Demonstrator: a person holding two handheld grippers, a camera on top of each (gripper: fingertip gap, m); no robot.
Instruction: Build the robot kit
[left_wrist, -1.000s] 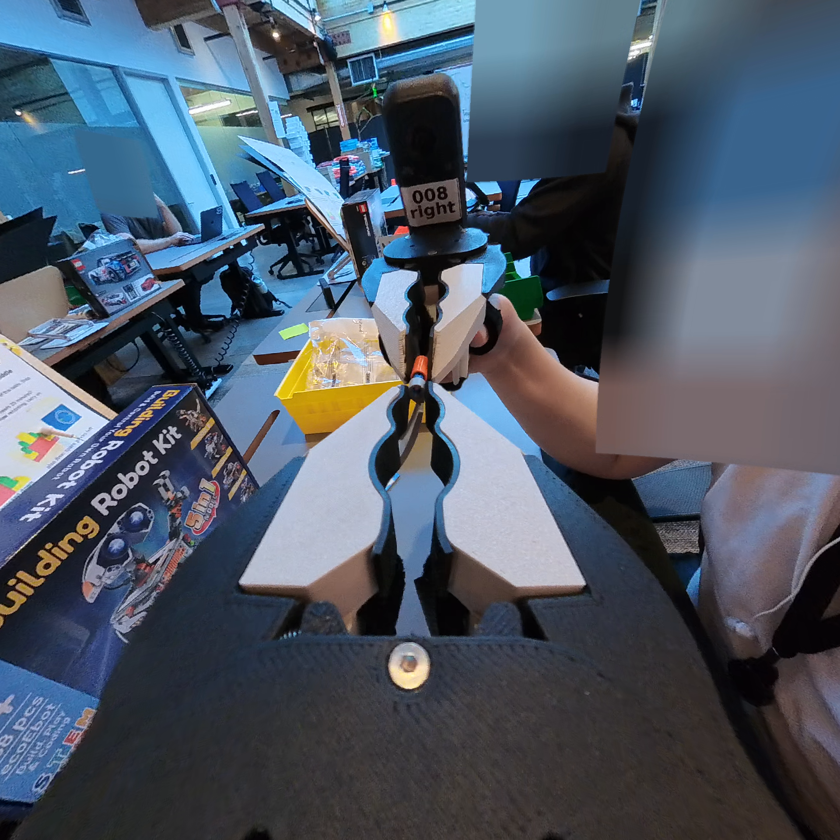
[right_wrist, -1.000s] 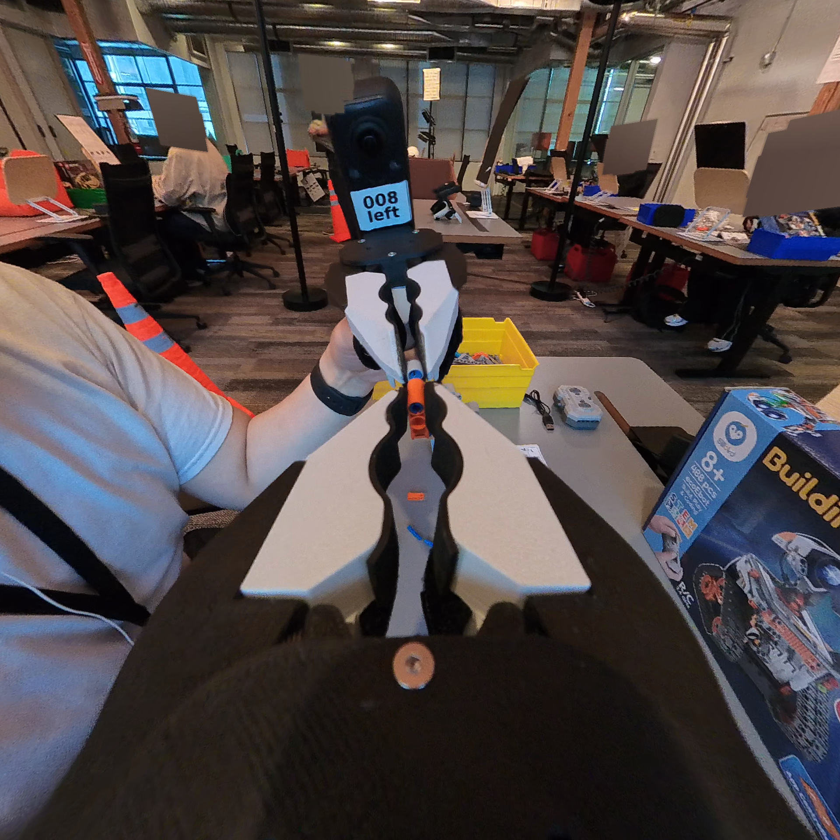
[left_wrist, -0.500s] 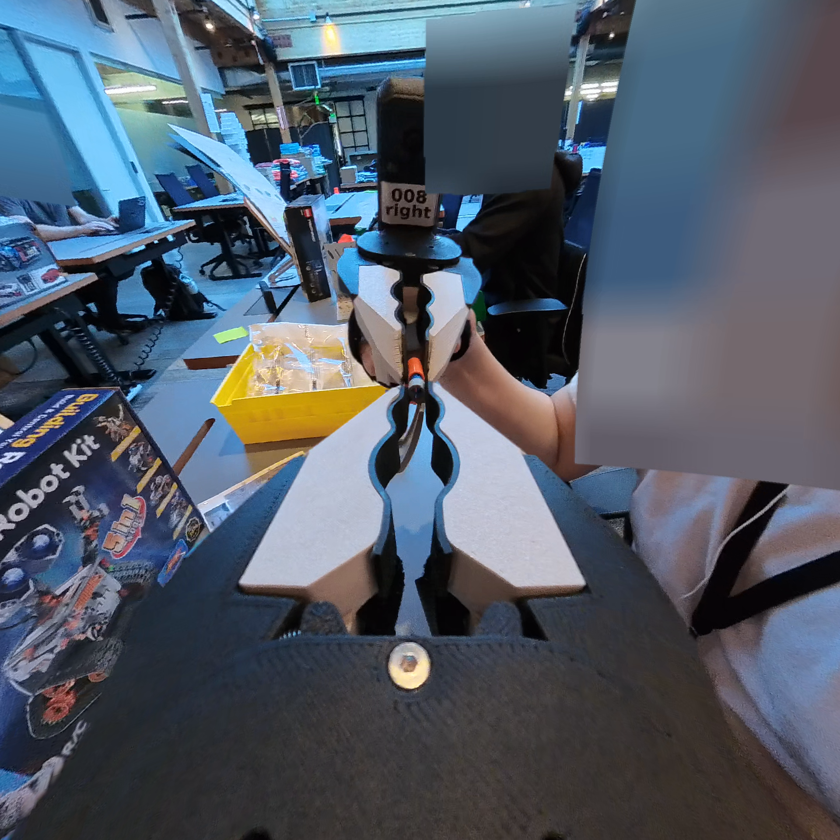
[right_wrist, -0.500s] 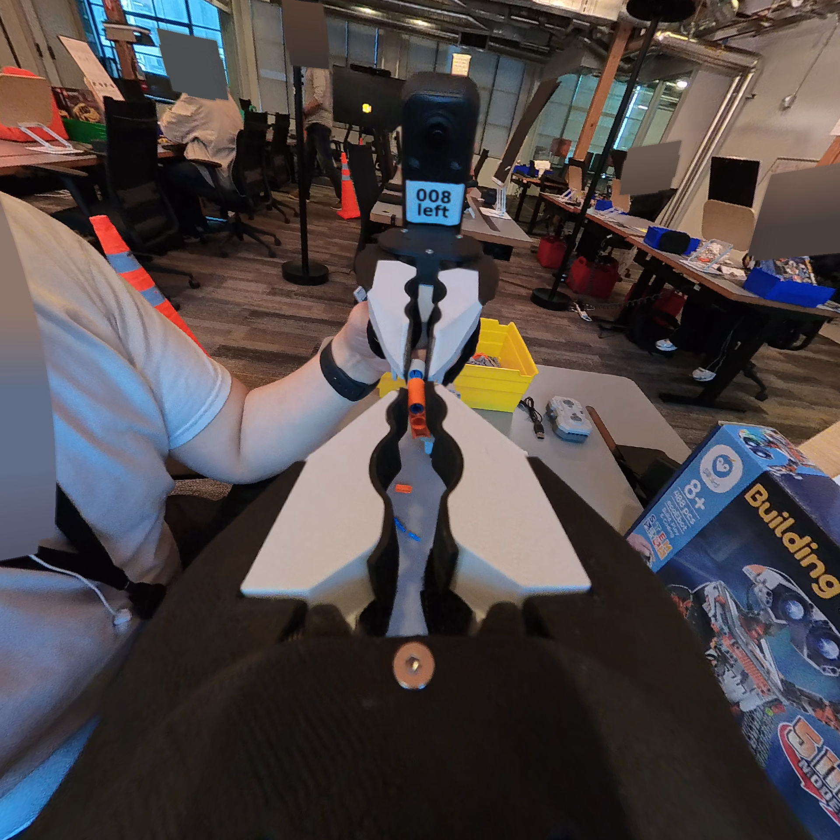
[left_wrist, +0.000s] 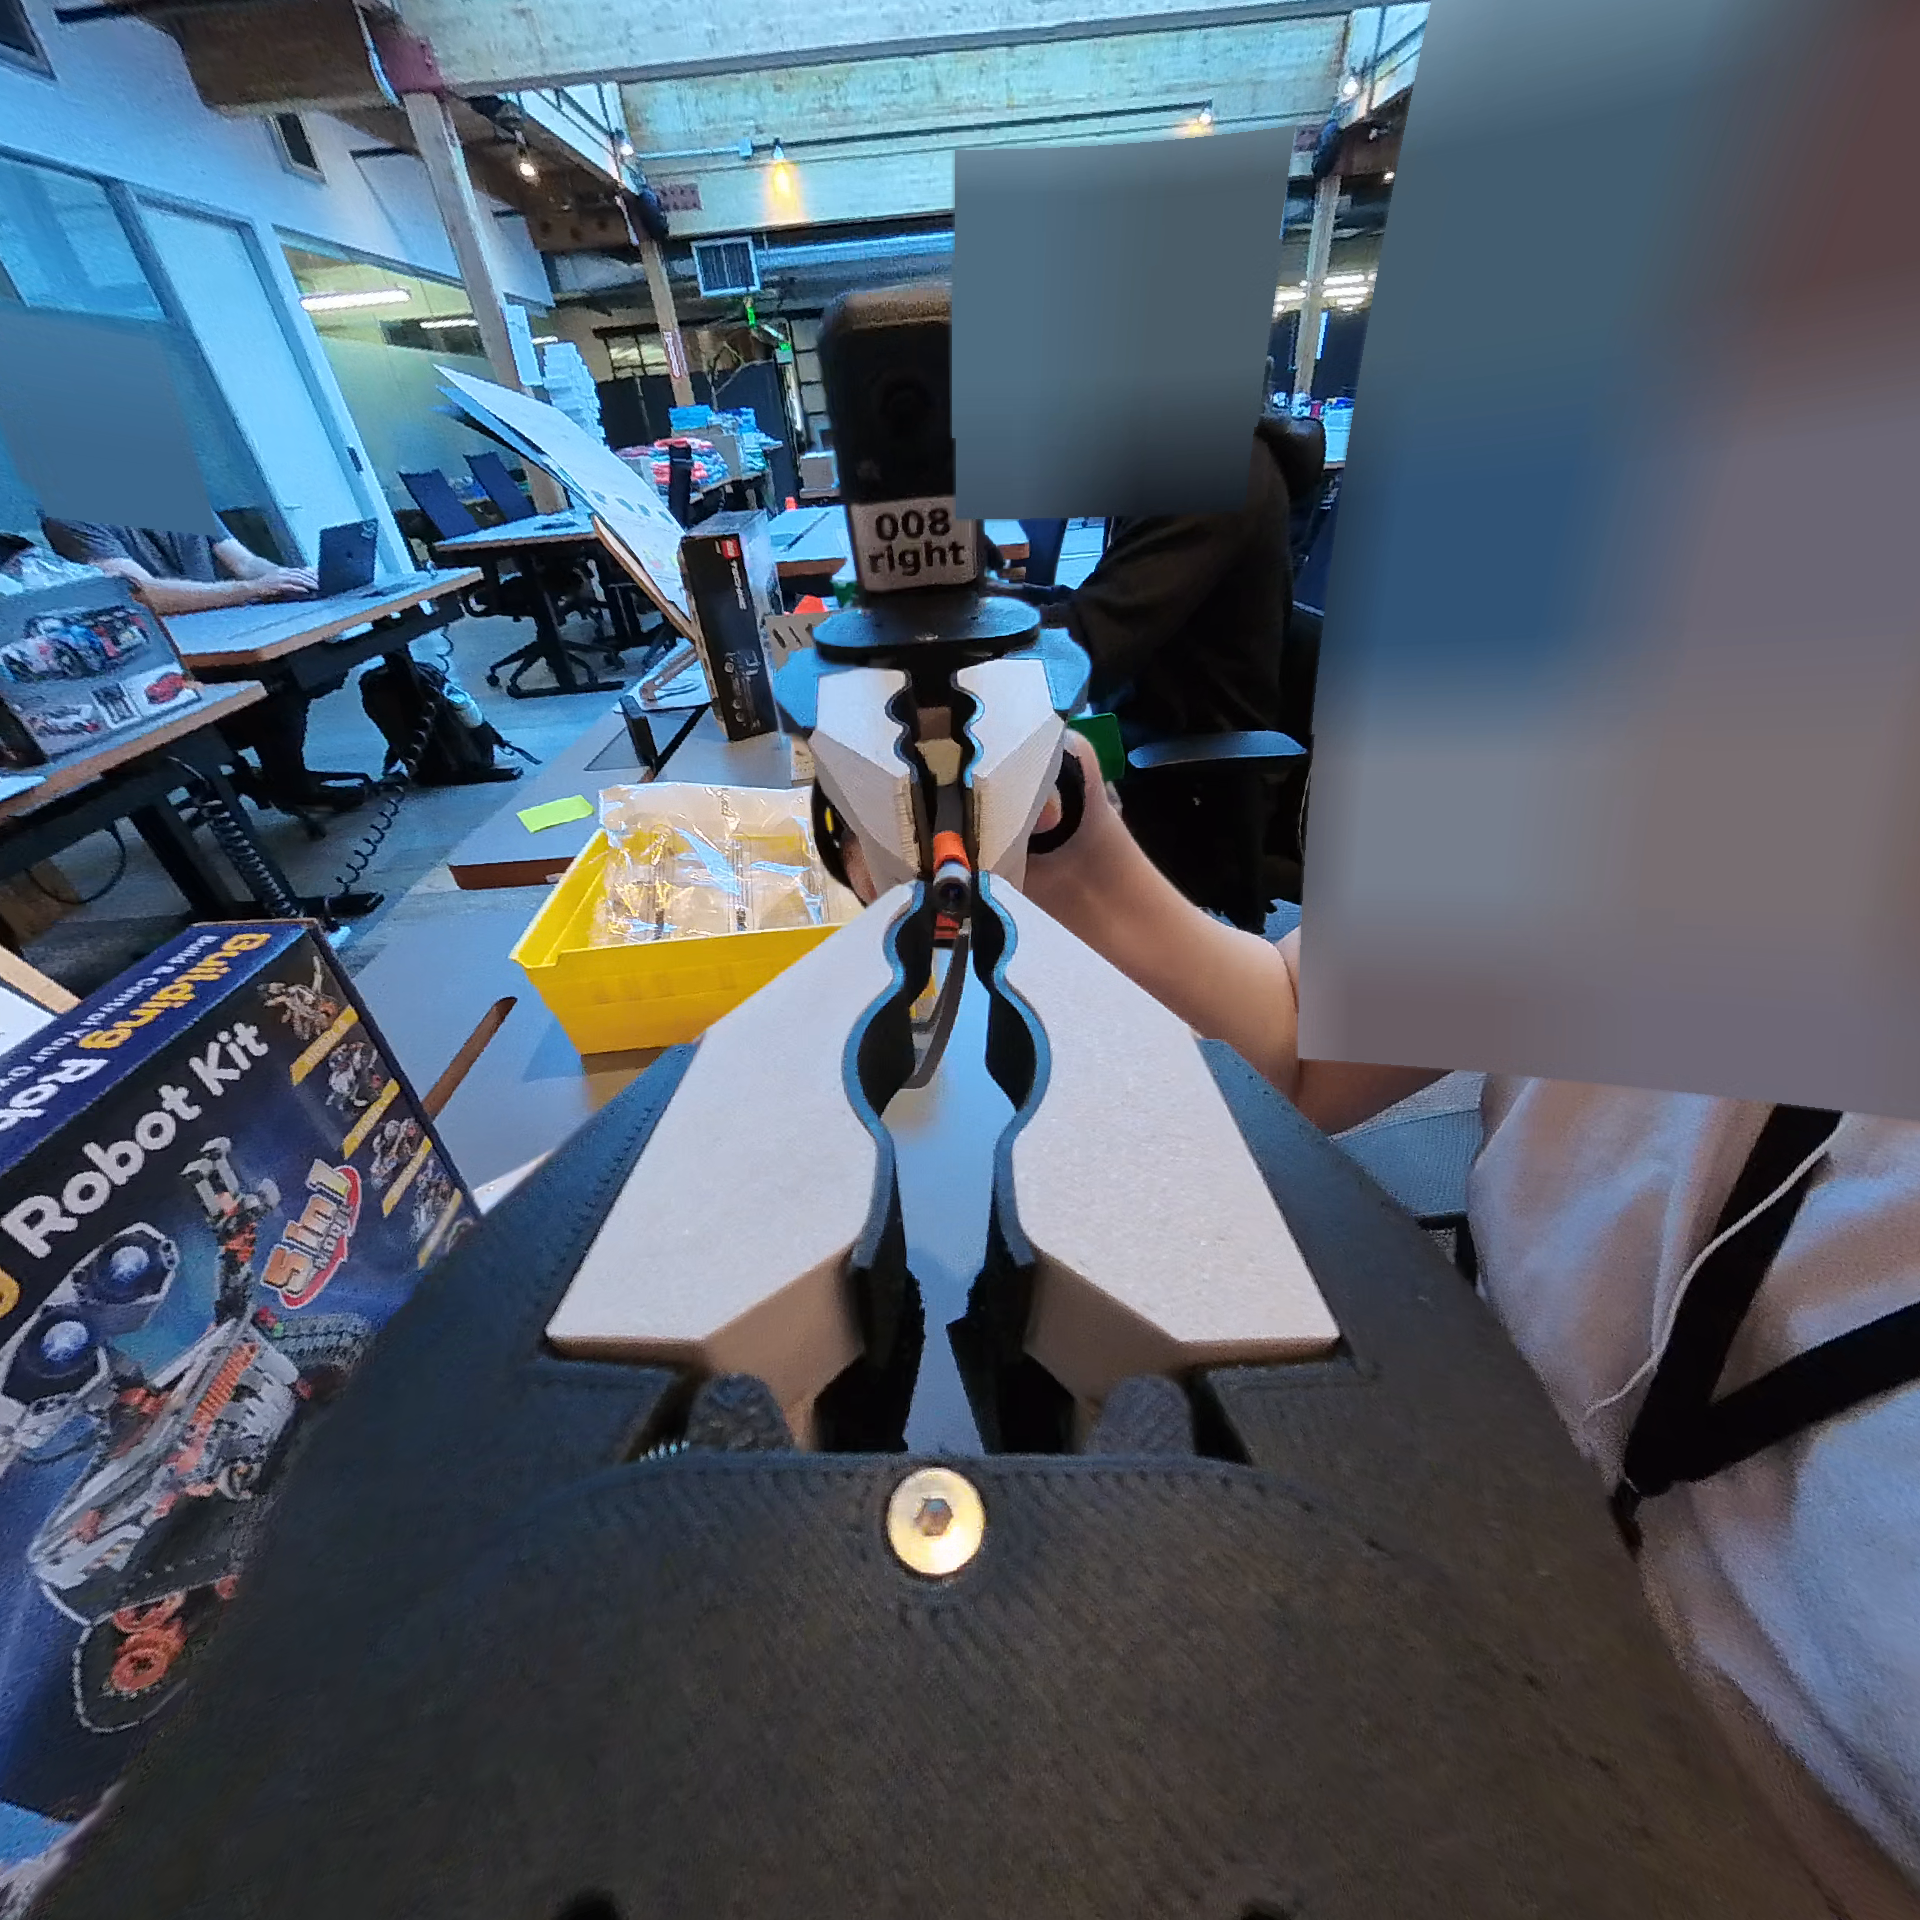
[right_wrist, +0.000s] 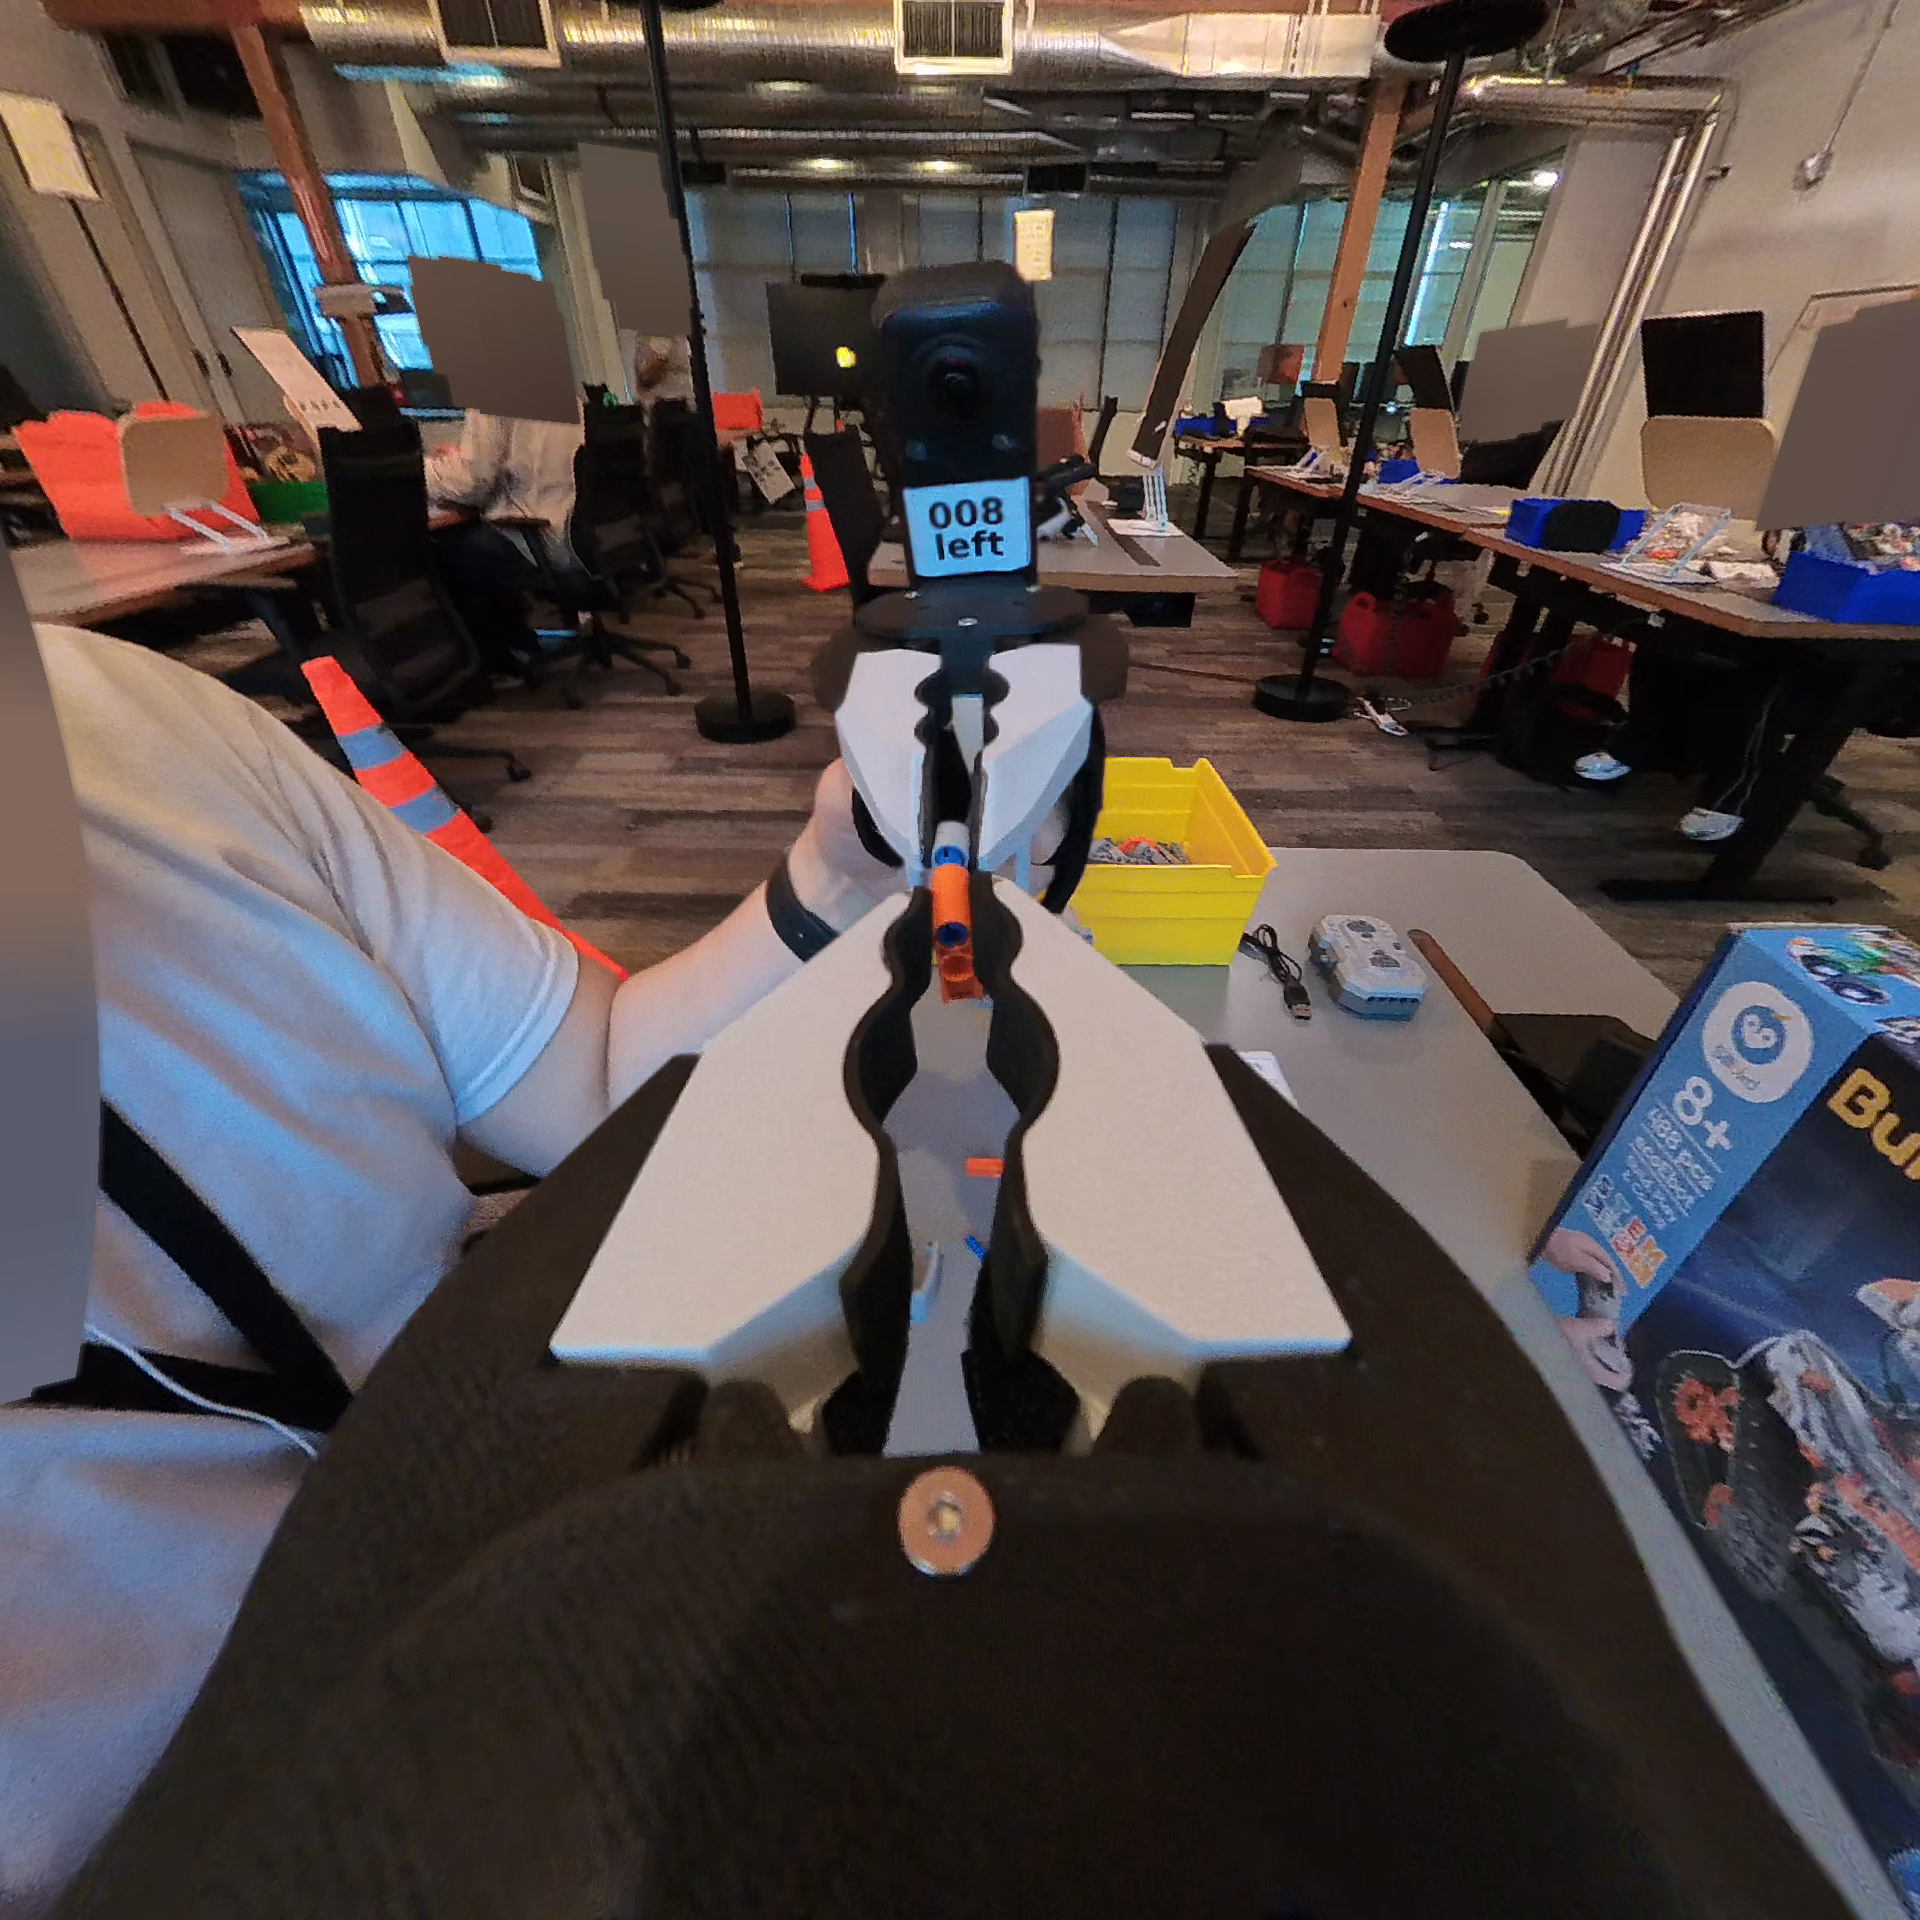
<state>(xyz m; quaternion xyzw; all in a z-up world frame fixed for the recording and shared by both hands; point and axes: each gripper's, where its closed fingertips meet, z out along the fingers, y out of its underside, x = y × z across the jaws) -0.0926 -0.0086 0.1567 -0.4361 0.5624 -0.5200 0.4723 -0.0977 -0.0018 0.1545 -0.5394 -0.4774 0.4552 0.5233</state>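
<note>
Above the table (right_wrist: 1455, 1039), the two grippers are held tip to tip. The right gripper (right_wrist: 951, 935) is closed on an orange connector (right_wrist: 951, 920); the left gripper (left_wrist: 951, 894) is closed on a grey-blue pin (right_wrist: 948, 847), partly seated in it. A yellow bin (right_wrist: 1184, 894) sits just behind the meeting point.

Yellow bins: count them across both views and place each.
2. The bag-filled bin sits left of the right gripper in the left wrist view; the parts bin sits right of the left gripper in the right wrist view. Others may be hidden.
</note>
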